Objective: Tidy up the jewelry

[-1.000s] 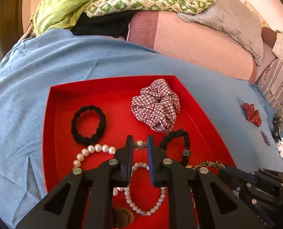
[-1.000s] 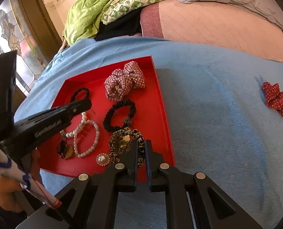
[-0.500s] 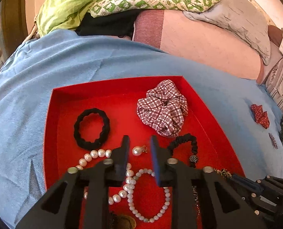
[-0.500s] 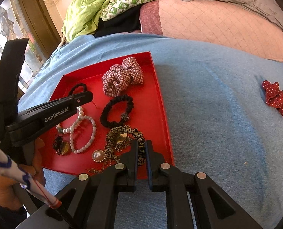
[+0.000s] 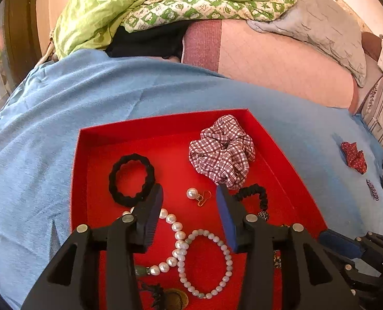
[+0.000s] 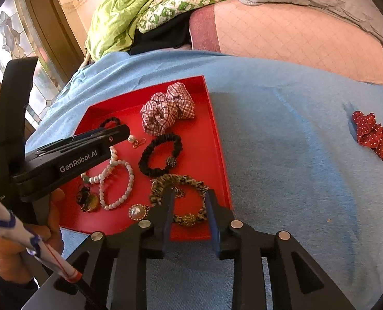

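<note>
The left gripper [image 5: 188, 193] hangs over the red tray [image 5: 165, 122] with its jaws opening; a second ago they were nearly closed around a pearl earring [image 5: 192, 193]. Now that earring lies loose on the tray floor in the gap between the fingers, its gold hook beside it, touched by neither pad. To its left sits a plain black hair tie [image 5: 131, 179], to its far right a checked scrunchie [image 5: 222, 152], and nearer me a string of pearls [image 5: 177, 232] beside a pale bead bracelet [image 5: 205, 263].

The right gripper [image 6: 188, 193] is parting as well, where a moment ago its fingers were pressed together. It stands at the tray's near right corner, over a leopard-print tie [image 6: 181, 183] with a gold bead; the pads do not press on it. A round pearl brooch [image 6: 135, 211] lies just left.

Out on the blue blanket [image 6: 282, 142], well right of the tray, a red dotted scrunchie [image 6: 371, 134] lies alone.
</note>
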